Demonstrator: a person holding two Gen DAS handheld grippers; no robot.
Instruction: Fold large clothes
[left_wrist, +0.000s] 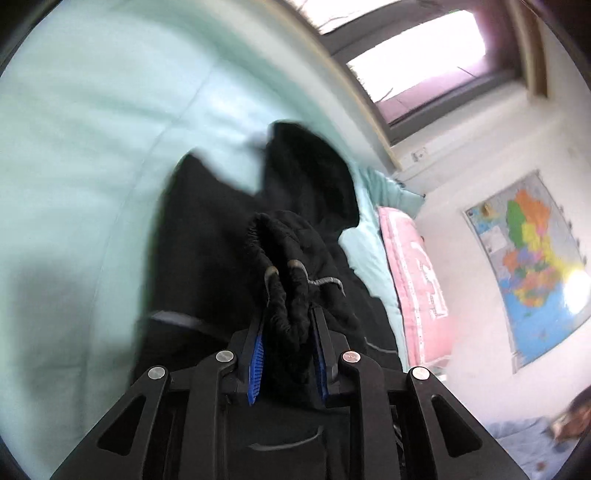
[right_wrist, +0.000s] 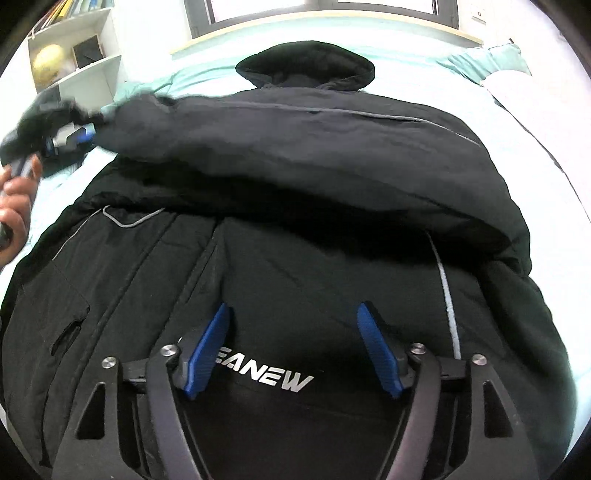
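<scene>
Jacket (right_wrist: 295, 236) flat on bed (right_wrist: 532, 122), hood (right_wrist: 306, 66) toward window (right_wrist: 258, 7). One sleeve (right_wrist: 280, 147) folded across chest. Shelf (right_wrist: 74, 48) at far left, pillow (left_wrist: 413, 280) beside jacket, map (left_wrist: 532, 258) on wall beyond.

white letters "eanew" stand on the chest of the black jacket (right_wrist: 295, 258), near its lower front; the first letters are hidden behind a blue finger pad, so the full word cannot be told. the pink pillow (left_wrist: 413, 280) has white marks, too blurred to read. the wall map (left_wrist: 532, 266) has labels too small to read
</scene>
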